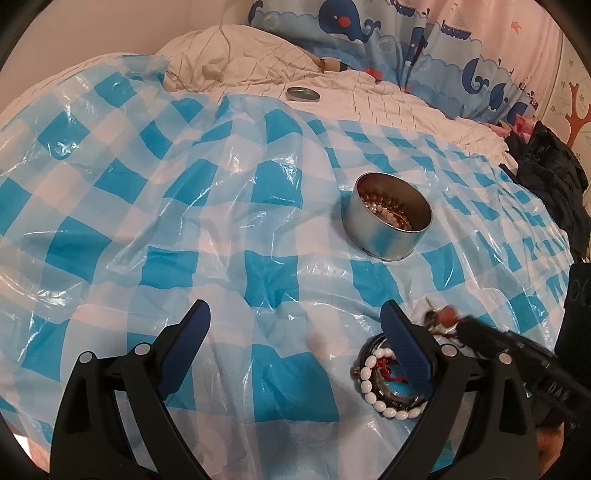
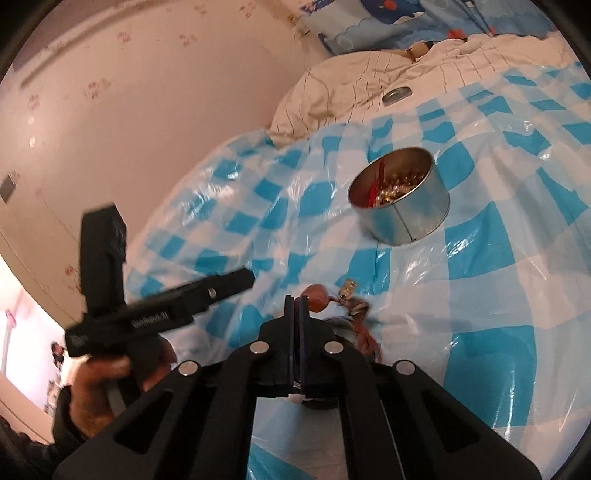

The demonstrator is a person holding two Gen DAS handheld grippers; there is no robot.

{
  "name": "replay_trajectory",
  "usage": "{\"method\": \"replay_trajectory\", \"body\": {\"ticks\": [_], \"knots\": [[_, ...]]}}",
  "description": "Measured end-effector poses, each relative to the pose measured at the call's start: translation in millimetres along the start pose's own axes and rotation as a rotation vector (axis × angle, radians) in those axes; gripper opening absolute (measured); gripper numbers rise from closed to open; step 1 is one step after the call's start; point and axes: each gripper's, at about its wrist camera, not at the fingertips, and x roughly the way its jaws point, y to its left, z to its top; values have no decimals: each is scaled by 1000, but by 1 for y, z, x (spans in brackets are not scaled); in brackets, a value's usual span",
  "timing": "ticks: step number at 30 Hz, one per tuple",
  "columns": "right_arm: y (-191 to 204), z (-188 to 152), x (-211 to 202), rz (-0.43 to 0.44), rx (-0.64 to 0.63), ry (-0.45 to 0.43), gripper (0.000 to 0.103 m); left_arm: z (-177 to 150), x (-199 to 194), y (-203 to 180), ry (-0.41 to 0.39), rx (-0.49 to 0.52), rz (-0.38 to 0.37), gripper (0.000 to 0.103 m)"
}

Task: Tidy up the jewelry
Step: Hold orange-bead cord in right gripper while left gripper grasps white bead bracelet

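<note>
A round metal tin (image 1: 387, 217) stands open on the blue-and-white checked plastic sheet (image 1: 147, 221), with beaded jewelry inside; it also shows in the right wrist view (image 2: 400, 197). My left gripper (image 1: 295, 317) is open and empty, just above the sheet. Under its right finger lies a white bead bracelet (image 1: 373, 384) with a red cord and a darker bracelet. My right gripper (image 2: 296, 301) is shut, seemingly on a cord of a red bead pendant (image 2: 317, 296) with a tassel; it reaches in at the right of the left view (image 1: 476, 332).
The tin's lid (image 1: 302, 93) lies on the cream quilt at the back. A whale-print curtain (image 1: 369, 33) hangs behind. Dark clothing (image 1: 546, 181) is heaped at the right. A pink wall (image 2: 147, 129) is at the left.
</note>
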Motion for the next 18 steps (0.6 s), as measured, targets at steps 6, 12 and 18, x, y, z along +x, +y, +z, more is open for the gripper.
{"method": "replay_trajectory", "body": {"ticks": [6,12,18], "knots": [[-8,4,-9,-8,39,-43,3,-1,3,-1,12,20,-6,89],[-15,7,-18,-20,68,-76,3,-10,11,-10,50,83,-59,89],[-18,7,-19,-19,85,-74,3,-16,22,-25,48,111,-124,89]]}}
